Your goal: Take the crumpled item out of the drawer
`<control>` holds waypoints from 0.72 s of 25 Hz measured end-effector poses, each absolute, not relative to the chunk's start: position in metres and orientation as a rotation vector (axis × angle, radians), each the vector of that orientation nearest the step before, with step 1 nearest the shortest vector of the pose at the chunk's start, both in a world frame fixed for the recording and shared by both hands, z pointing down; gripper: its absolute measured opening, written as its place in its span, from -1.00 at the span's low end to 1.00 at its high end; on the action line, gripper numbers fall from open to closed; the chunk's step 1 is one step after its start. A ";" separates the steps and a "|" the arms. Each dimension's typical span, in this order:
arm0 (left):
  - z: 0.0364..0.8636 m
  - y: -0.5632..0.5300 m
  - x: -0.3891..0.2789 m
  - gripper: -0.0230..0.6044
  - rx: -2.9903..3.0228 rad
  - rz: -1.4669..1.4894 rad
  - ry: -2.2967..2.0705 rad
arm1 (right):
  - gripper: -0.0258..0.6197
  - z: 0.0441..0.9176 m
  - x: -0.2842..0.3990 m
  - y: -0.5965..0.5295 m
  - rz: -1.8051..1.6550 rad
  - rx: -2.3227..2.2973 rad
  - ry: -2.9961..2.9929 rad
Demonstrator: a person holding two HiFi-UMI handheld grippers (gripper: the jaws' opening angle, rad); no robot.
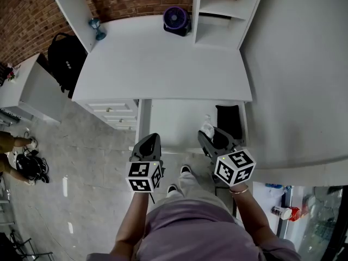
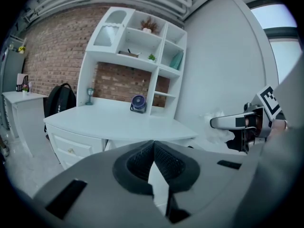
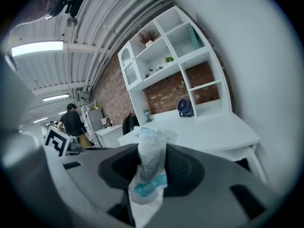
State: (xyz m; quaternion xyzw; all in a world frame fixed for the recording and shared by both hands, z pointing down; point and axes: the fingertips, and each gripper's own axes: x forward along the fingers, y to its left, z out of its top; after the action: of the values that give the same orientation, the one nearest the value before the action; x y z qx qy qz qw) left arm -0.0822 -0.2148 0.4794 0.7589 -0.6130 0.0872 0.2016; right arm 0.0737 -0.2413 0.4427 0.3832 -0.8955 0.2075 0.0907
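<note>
Crumpled item (image 3: 151,144) stands clamped between the right gripper's (image 3: 152,167) jaws; left gripper's (image 2: 154,163) jaws meet, empty.

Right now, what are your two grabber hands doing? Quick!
Left gripper: closed, nothing in it.
Right gripper: closed on the crumpled white packet.

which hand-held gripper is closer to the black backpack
Left. Left hand-held gripper hangs at the white drawer end toward the black backpack; right hand-held gripper lies beyond it.
</note>
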 end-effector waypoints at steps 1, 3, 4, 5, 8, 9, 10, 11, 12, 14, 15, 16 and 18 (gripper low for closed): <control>0.479 -0.215 -0.080 -0.92 2.125 0.246 -1.708 | -0.47 0.441 0.076 -0.240 0.624 1.152 -2.668; 0.479 -0.214 -0.077 -0.92 2.135 0.251 -1.699 | -0.47 0.437 0.080 -0.237 0.631 1.176 -2.679; 0.479 -0.214 -0.075 -0.92 2.140 0.254 -1.695 | -0.47 0.435 0.083 -0.236 0.630 1.186 -2.684; 0.479 -0.214 -0.074 -0.92 2.144 0.257 -1.691 | -0.48 0.433 0.085 -0.234 0.627 1.196 -2.687; 0.478 -0.214 -0.069 -0.92 2.156 0.263 -1.678 | -0.48 0.430 0.090 -0.230 0.624 1.219 -2.691; 0.478 -0.214 -0.067 -0.92 2.160 0.265 -1.674 | -0.48 0.429 0.092 -0.229 0.624 1.227 -2.692; 0.478 -0.213 -0.066 -0.92 2.162 0.266 -1.671 | -0.48 0.428 0.094 -0.228 0.623 1.234 -2.692; 0.479 -0.213 -0.064 -0.92 2.165 0.267 -1.667 | -0.48 0.428 0.096 -0.227 0.624 1.241 -2.693; 0.479 -0.213 -0.063 -0.92 2.167 0.268 -1.664 | -0.48 0.427 0.098 -0.225 0.626 1.248 -2.693; 0.479 -0.213 -0.061 -0.92 2.173 0.266 -1.660 | -0.48 0.427 0.101 -0.224 0.638 1.259 -2.695; 0.478 -0.213 -0.060 -0.92 2.176 0.265 -1.659 | -0.48 0.426 0.102 -0.223 0.646 1.262 -2.697; 0.478 -0.213 -0.059 -0.92 2.177 0.265 -1.658 | -0.48 0.425 0.103 -0.222 0.654 1.264 -2.700; 0.477 -0.214 -0.057 -0.92 2.180 0.263 -1.658 | -0.48 0.424 0.105 -0.221 0.663 1.267 -2.706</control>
State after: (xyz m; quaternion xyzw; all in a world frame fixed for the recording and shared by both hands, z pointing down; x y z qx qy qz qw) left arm -0.0573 -0.2139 0.4771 0.7773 -0.5911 0.0939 0.1937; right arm 0.1051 -0.2205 0.4239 0.4136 -0.8835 0.2163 0.0406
